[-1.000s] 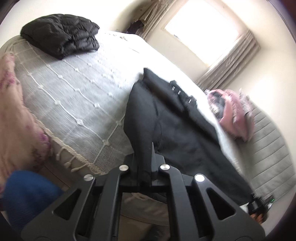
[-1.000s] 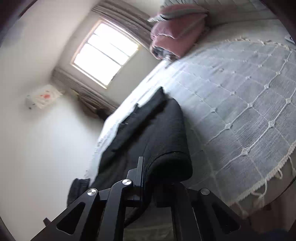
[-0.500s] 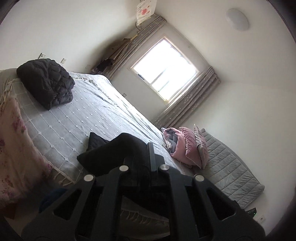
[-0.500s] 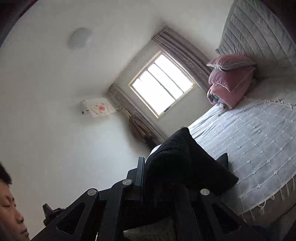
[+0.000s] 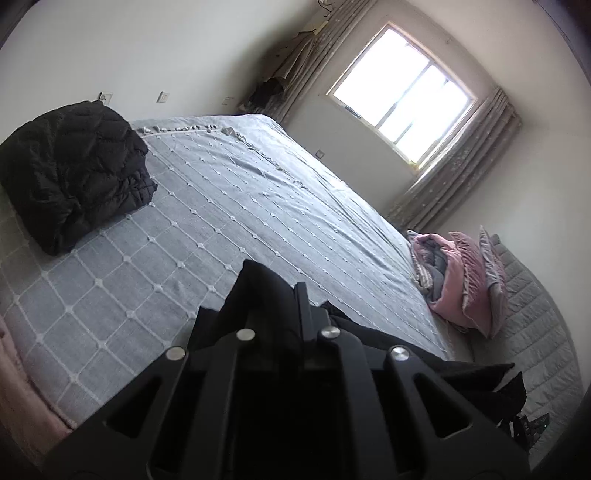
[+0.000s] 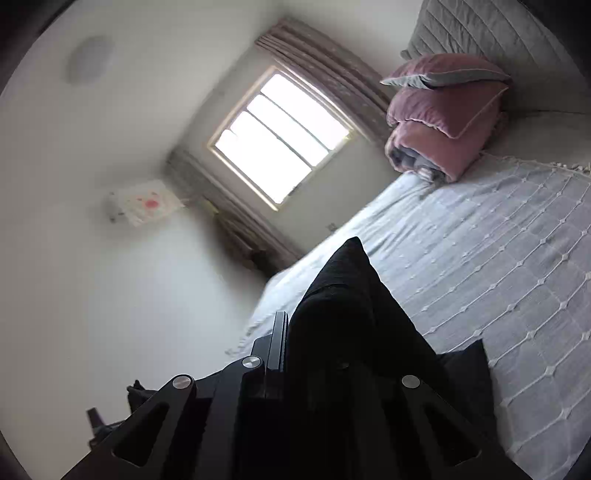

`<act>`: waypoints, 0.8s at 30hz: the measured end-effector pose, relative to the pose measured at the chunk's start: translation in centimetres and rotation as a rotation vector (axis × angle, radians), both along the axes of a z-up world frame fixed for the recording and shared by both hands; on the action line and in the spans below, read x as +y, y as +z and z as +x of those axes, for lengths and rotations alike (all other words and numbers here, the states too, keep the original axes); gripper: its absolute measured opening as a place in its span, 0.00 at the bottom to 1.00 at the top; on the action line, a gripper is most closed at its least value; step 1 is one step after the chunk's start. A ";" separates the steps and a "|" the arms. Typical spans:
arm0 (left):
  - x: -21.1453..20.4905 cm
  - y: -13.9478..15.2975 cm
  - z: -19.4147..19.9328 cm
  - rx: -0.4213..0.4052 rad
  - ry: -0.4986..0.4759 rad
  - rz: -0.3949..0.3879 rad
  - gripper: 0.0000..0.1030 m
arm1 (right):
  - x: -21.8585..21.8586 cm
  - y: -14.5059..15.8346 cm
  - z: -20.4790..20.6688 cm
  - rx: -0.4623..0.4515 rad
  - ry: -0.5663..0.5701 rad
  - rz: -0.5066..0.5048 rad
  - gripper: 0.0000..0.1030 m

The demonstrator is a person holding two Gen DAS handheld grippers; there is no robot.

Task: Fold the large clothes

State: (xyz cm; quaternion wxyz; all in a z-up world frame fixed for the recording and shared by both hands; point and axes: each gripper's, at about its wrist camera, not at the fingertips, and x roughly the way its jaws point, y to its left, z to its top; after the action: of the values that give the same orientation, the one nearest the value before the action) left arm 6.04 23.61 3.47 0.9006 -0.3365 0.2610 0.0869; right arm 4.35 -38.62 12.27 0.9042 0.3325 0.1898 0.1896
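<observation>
Black garment (image 5: pixel 258 291) clamped in both tools, puffer jacket (image 5: pixel 74 173) far corner

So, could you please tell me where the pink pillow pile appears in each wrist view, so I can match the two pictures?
Left wrist view: the pink pillow pile sits at the right edge, on the bed by the grey headboard.
Right wrist view: the pile is at the upper right, against the headboard.
Shared landmark: the bright window, beside the pile in both views.
</observation>
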 end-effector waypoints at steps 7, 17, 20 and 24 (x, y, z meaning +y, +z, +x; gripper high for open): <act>-1.3 -11.3 10.1 0.261 -0.094 0.073 0.30 | 0.1 -16.2 13.1 0.470 -0.065 -0.189 0.19; 6.0 -13.9 8.9 0.213 0.053 -0.156 0.67 | -3.2 -15.0 14.1 0.386 -0.171 -0.108 0.73; 6.0 -14.2 9.2 0.231 -0.002 -0.151 0.68 | -3.6 -15.2 15.0 0.377 -0.164 -0.117 0.73; 3.8 -16.1 11.5 0.328 -0.135 -0.100 0.69 | -2.9 -16.2 16.6 0.434 -0.116 -0.244 0.73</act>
State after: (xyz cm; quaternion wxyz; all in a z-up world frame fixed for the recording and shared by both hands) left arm 17.54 27.41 -12.59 0.8320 -0.3438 0.4302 0.0667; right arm 20.97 -41.51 -3.91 0.8850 0.2640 0.3817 0.0373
